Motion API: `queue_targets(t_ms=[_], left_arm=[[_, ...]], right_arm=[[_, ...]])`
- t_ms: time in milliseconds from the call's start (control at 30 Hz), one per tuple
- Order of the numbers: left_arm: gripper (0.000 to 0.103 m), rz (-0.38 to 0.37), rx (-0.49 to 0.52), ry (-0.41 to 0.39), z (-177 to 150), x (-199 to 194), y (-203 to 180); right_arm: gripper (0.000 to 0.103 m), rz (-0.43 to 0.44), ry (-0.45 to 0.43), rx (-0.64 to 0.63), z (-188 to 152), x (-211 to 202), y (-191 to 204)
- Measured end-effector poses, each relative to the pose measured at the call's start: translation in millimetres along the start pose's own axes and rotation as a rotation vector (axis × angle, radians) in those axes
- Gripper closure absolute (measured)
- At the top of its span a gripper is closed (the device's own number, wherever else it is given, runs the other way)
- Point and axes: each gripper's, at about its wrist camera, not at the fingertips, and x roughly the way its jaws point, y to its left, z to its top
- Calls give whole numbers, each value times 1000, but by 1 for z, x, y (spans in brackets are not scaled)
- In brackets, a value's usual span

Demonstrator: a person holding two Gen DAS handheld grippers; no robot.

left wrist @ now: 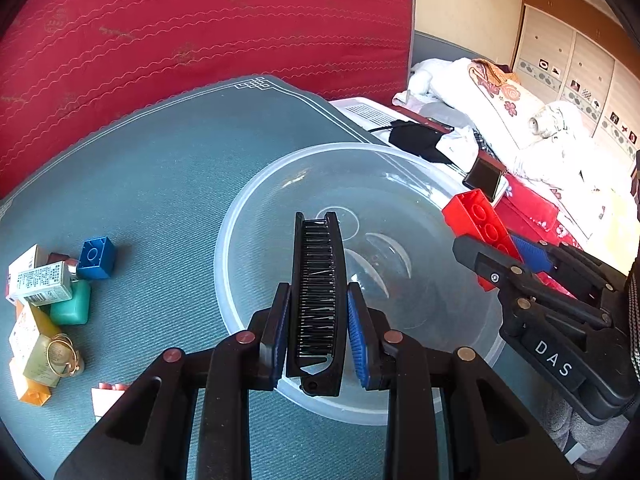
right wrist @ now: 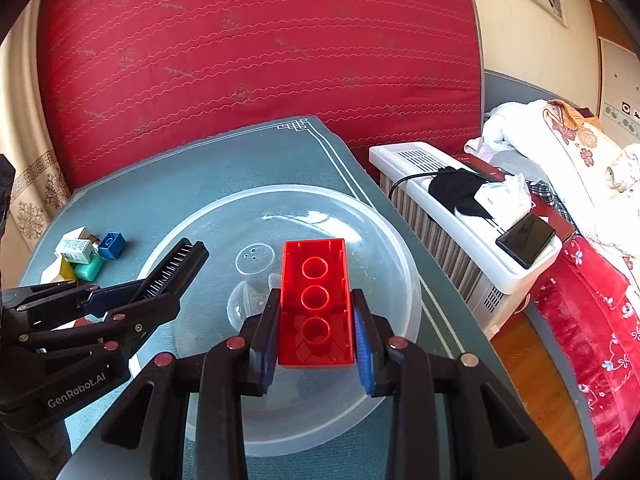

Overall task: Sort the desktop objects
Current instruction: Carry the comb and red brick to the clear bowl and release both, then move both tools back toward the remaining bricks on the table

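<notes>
My left gripper (left wrist: 318,320) is shut on a black folding comb (left wrist: 318,292), teeth facing up, held above a clear plastic bowl (left wrist: 256,216) on the teal mat. In the right wrist view my right gripper (right wrist: 316,344) is shut on a red toy brick (right wrist: 316,300), hollow underside up, also over the clear bowl (right wrist: 360,232). The bowl looks empty inside. Each gripper shows in the other's view: the left gripper (right wrist: 160,284) with the comb (right wrist: 176,264) at the bowl's left rim, the right gripper (left wrist: 508,260) with the brick (left wrist: 480,220) at its right rim.
On the mat's left lies a cluster: a blue cube (left wrist: 96,258), a green block (left wrist: 74,306), small boxes (left wrist: 40,282), a yellow box (left wrist: 32,344) and a gold ring (left wrist: 60,354). A white appliance (right wrist: 440,184) with a phone (right wrist: 526,238) stands right of the table. Red quilt behind.
</notes>
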Motion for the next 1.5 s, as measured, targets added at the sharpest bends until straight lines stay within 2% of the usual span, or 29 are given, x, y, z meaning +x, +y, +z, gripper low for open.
queue_targets(t_ms=[200,267,367,467,533,1000,1267,1500], left_arm=[[73,-17,-5,6,1,3,0],[70,-38,-8,16,1,5,0],[59,-57,-12,8,0,3,0],[50,-63,-17,-3,0,-1,0],[45,-70,-27,0,0,-2,3],[44,-65,-87,-20,-7,-19,23],[44,-25,-118,-27,-17,-27,41],[44,6,-157,-51,-30,-41,63]], right_arm=[[67,-5,3,19,2,2,-6],[67,-5,5,24,2,3,-7],[66,3,12,37,3,3,-8],[53,-3,8,41,4,2,-8],[53,-4,6,40,4,1,-8],[50,-25,-4,30,4,-2,-3],[38,-10,-14,36,2,-6,3],[37,14,-19,32,1,-8,13]])
